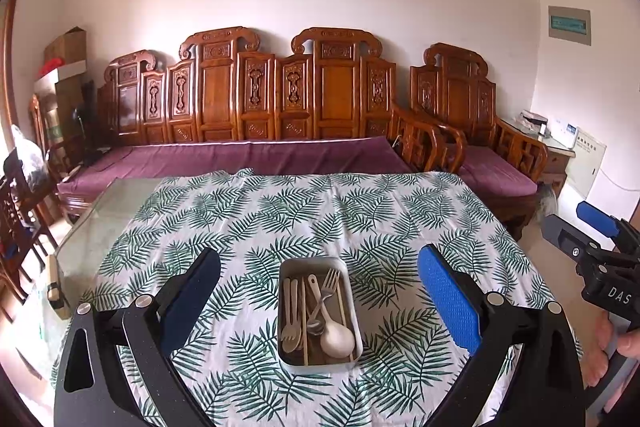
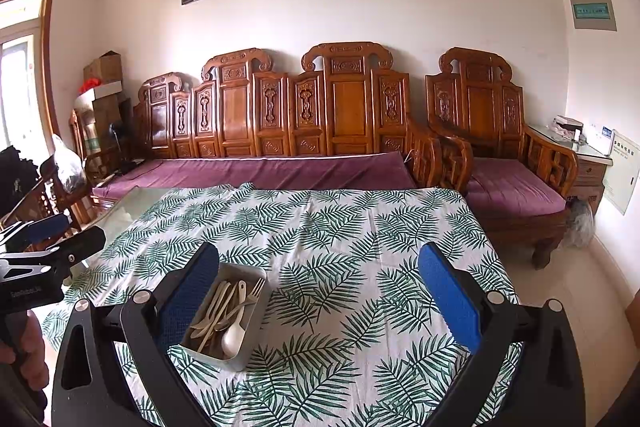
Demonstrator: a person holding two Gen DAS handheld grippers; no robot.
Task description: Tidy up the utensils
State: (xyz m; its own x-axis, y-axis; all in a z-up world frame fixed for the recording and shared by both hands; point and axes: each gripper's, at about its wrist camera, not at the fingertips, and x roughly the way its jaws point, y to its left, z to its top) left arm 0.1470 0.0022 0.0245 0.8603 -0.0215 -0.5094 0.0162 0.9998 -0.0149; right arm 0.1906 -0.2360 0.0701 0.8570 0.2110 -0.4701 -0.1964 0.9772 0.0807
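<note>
Left gripper (image 1: 320, 301) level above table, fingers spread wide, empty, framing metal tray (image 1: 289, 269). Right gripper (image 2: 318, 301) alongside, equally wide, empty; tray (image 2: 256, 323) near its left finger. Left view alone shows hand (image 1: 616, 341) on right handle. Tray sits on leaf-print tablecloth (image 1: 360, 211), holding metal fork (image 1: 326, 293), white spoon (image 1: 334, 333), pale wooden utensils (image 1: 291, 319), chopsticks (image 1: 304, 323).

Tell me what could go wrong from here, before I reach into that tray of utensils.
1. The utensils lie crossed in the metal tray: the metal fork rests over the white spoon, so lifting one could drag out others.
2. The tray sits on a loose leaf-print cloth; a push may slide or bunch it.
3. Both tools, left and right, are open and close together, so they might collide over the tray.
</note>
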